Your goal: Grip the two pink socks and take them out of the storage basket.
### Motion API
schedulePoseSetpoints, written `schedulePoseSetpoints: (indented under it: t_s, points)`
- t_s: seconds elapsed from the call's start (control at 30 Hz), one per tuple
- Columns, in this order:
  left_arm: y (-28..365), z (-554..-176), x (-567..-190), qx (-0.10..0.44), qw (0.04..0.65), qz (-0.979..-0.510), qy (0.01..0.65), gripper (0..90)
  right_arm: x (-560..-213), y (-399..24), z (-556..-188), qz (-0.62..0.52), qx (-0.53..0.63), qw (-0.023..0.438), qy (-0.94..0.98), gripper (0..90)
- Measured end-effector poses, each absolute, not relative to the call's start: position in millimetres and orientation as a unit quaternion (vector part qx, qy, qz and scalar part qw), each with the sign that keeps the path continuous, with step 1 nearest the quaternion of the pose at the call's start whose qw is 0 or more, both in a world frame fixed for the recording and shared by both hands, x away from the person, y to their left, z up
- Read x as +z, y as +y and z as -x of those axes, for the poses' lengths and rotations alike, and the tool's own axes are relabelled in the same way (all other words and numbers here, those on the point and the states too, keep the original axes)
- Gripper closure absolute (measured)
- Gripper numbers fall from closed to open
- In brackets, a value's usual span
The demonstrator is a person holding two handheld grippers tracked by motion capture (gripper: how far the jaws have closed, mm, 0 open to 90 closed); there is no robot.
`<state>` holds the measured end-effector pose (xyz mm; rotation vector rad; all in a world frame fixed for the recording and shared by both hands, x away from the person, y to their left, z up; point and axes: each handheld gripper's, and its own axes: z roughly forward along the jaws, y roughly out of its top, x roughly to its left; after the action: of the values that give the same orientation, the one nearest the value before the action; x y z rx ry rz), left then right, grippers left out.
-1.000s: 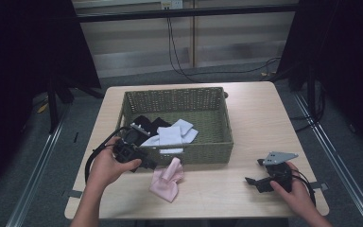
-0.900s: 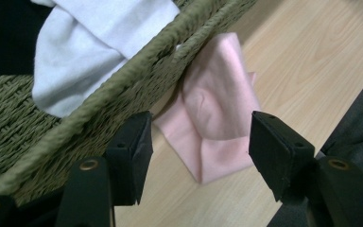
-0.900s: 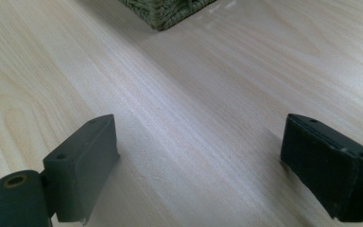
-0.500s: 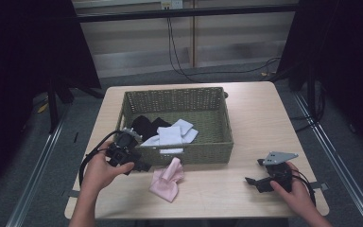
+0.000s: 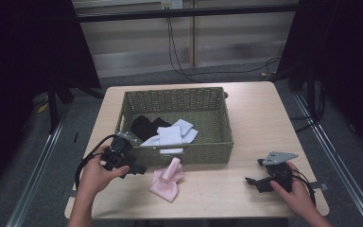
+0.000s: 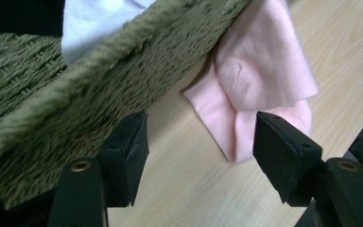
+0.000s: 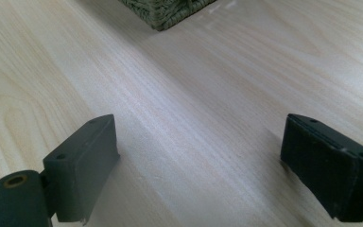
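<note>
The left tool (image 5: 139, 169) sits low over the counter (image 5: 264, 113) at the near left corner of the woven basket (image 5: 217, 146). Its jaws have just been opening and stand apart with nothing pressed between them. In the left gripper view the pink cloth (image 6: 260, 90) lies just beyond them. This cloth rests on the counter, its far end leaning against the basket's near wall. Inside the basket lie a black cloth (image 5: 144, 126) and white cloths (image 5: 175, 134). The right tool (image 5: 253, 181) rests at the near right of the counter, well apart from the basket, jaws wide open over bare wood.
</note>
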<state>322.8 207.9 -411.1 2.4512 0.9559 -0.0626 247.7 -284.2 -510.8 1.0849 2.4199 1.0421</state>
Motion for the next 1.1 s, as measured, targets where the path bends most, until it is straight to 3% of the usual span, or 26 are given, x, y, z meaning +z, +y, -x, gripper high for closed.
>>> schedulePoseSetpoints:
  t_s: [1.1]
  points:
    - [246, -321, -469, 0.006, 0.268, -0.895, 0.357, 32.6, -511, -284, -248, -0.377, 0.362, 0.145, 0.840, 11.0]
